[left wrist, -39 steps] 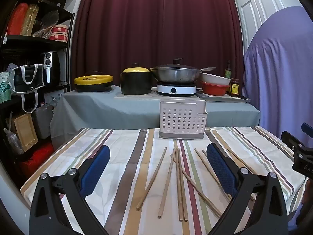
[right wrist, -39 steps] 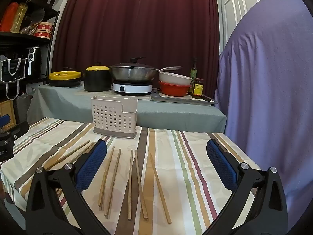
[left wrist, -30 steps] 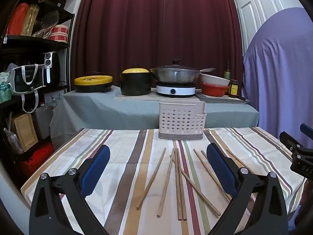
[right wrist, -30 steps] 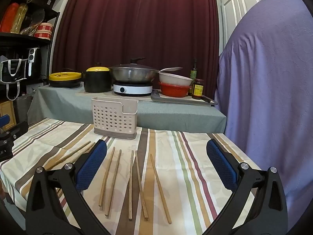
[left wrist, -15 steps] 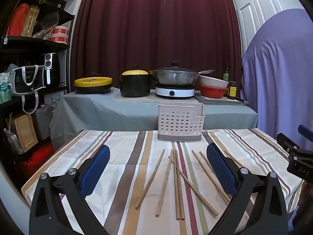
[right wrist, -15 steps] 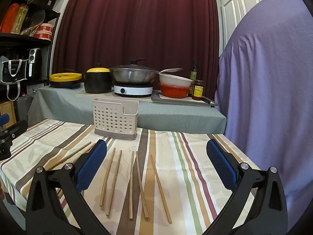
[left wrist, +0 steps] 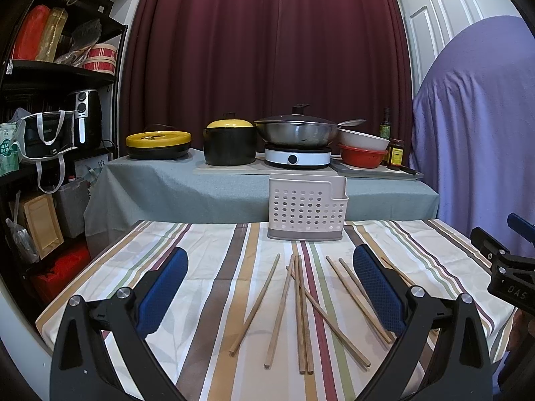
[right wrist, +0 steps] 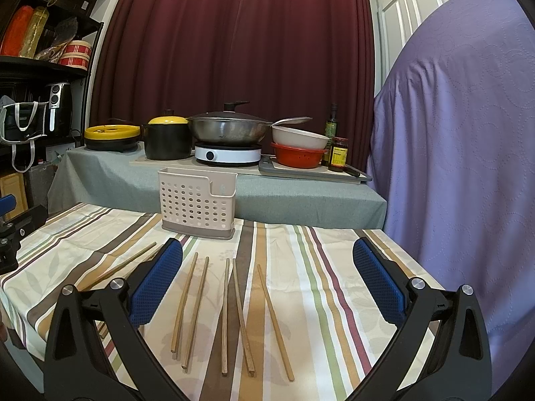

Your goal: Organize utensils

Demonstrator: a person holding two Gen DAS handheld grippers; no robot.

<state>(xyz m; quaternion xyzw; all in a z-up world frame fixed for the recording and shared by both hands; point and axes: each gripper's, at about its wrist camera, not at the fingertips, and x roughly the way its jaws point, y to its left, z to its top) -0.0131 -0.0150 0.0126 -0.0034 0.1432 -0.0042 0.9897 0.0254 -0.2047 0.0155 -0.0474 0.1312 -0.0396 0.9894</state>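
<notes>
Several wooden chopsticks (left wrist: 299, 307) (right wrist: 230, 304) lie loose, roughly parallel, on a striped tablecloth (left wrist: 214, 284) (right wrist: 317, 300). A beige perforated utensil holder (left wrist: 306, 209) (right wrist: 198, 202) stands upright at the table's far edge, beyond the chopsticks. My left gripper (left wrist: 271, 287) is open above the near part of the table, nothing between its blue pads. My right gripper (right wrist: 267, 282) is also open and empty, hovering over the chopsticks. Each gripper shows at the edge of the other's view: the right gripper (left wrist: 508, 267) and the left gripper (right wrist: 13, 234).
Behind the table a grey-covered counter (left wrist: 174, 180) carries a yellow-lidded pan (left wrist: 158, 145), a black pot (left wrist: 230, 143), a wok on an induction hob (left wrist: 296, 148), stacked bowls (left wrist: 362, 150) and bottles. Black shelving (left wrist: 50, 100) stands left; a purple-draped shape (right wrist: 451, 133) stands right.
Both views have tilted slightly, so the table and holder sit a little lower in frame. The chopsticks and holder have not moved; both grippers stay open.
</notes>
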